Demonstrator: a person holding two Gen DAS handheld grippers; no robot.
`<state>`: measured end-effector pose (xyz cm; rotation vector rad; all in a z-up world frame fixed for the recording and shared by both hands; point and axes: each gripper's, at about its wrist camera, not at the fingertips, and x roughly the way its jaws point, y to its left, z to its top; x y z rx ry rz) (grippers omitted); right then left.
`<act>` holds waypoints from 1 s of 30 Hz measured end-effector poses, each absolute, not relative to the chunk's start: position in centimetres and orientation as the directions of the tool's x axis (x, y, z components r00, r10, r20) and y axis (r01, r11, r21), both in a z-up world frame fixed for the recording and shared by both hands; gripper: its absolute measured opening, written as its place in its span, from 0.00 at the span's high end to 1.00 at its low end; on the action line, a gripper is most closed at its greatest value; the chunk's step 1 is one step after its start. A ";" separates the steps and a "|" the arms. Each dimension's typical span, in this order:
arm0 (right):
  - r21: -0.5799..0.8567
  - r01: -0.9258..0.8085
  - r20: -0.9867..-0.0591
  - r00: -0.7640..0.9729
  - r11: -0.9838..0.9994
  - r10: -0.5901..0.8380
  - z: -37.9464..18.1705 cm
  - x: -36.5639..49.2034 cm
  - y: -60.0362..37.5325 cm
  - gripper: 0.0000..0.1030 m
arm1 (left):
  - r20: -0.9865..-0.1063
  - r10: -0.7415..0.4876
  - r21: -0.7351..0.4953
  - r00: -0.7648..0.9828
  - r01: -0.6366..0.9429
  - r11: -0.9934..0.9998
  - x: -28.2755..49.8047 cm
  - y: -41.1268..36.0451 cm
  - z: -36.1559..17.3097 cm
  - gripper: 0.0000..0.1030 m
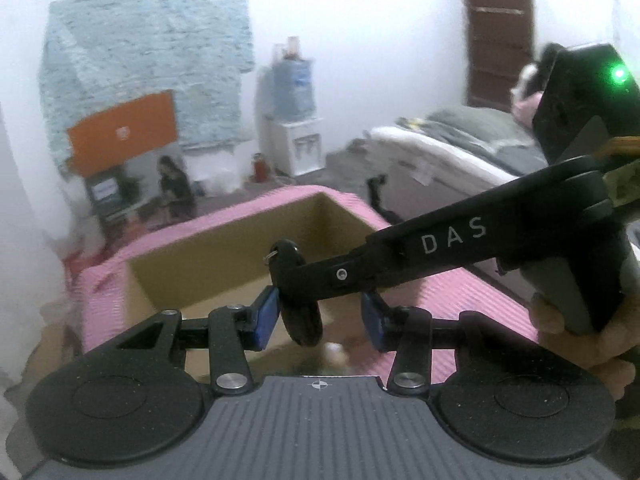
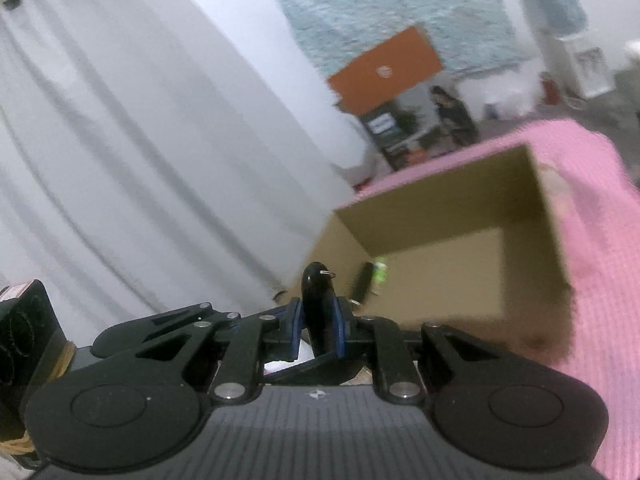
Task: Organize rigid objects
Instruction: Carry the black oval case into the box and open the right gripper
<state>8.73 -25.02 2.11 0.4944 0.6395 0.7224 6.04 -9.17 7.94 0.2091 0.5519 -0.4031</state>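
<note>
Right wrist view, right gripper fingers clamped on black key fob, left gripper fingers parted, empty.

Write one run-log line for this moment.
right gripper: jaws shut on black key fob | left gripper: jaws apart around fob | cardboard box: open

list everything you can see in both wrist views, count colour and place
black object: one, glossy black with a small metal ring on top, clamped in the right gripper
cardboard box: one, brown, open top, on the pink cover
small item: one, dark with a green end, inside the box, too blurred to name
pink cover: one, pink, ribbed, under and around the box
water dispenser: one, white with a blue bottle, by the far wall
bed: one, grey bedding, right background
curtain: one, white, left
left gripper: one, black, blue fingers apart, nothing held
right gripper: one, black, shut on the object
hand: one, holding the right gripper's handle
</note>
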 end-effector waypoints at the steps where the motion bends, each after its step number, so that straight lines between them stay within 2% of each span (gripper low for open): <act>1: 0.611 -0.458 -0.362 0.563 0.645 0.743 2.3 9.4 -24.2 0.83 | -0.549 -0.307 0.080 0.777 0.414 0.907 6.7 -8.9 8.1 0.57; 5: 0.638 -0.467 -0.399 0.480 0.612 0.782 1.9 14.0 -21.2 0.83 | -0.591 -0.278 0.040 0.757 0.372 0.928 9.8 -6.2 8.1 0.57; 11: 0.712 -0.379 -0.495 0.328 0.592 0.805 -0.8 21.2 -17.4 0.83 | -0.691 -0.252 -0.032 0.678 0.320 0.947 15.3 -2.6 5.9 0.57; 17: 0.718 -0.305 -0.582 0.229 0.625 0.780 -3.2 25.8 -14.4 0.83 | -0.748 -0.207 -0.019 0.631 0.291 0.957 17.9 -1.3 3.9 0.56; 22: 0.718 -0.275 -0.607 0.201 0.639 0.769 -4.2 27.1 -13.6 0.83 | -0.735 -0.213 -0.032 0.644 0.281 0.959 17.4 -0.4 4.2 0.54; 30: 0.725 -0.310 -0.550 0.276 0.615 0.788 -2.1 24.9 -15.6 0.81 | -0.684 -0.240 -0.054 0.689 0.280 0.959 15.2 0.5 5.9 0.43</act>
